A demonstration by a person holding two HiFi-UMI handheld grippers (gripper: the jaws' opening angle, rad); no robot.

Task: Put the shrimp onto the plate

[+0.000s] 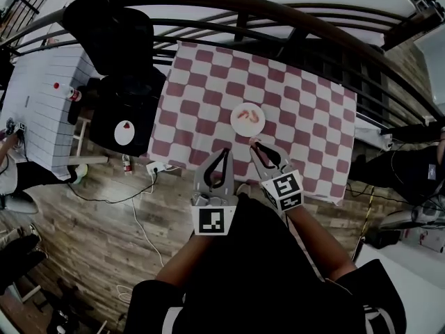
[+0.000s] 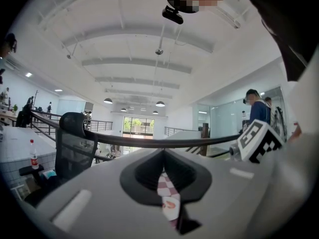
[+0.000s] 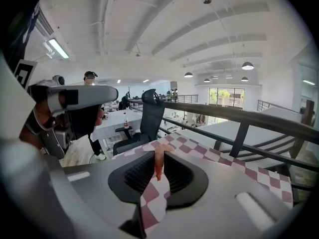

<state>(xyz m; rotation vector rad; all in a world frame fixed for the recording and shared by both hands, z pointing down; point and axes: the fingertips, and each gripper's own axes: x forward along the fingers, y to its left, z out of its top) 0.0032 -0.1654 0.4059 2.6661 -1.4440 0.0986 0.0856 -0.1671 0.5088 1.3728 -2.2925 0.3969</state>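
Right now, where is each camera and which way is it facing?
Head view: on the person's head, steeply down onto the checkered table, plate, left gripper, right gripper, forearms.
Left gripper view: along its fingers, toward the plate.
Right gripper view: along its fingers, pinching a shrimp.
Shared: all show the table.

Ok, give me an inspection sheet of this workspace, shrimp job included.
Surface: checkered tablecloth, lying flat.
Job's things: white plate with plated shrimp; held shrimp in one gripper.
Clutter: nothing seen on the cloth.
Grippers: right gripper shut on held shrimp, just short of the plate; left gripper shut, empty.
Cables: power strip and white cable on wooden floor.
Surroundings: black chair, dark railing.
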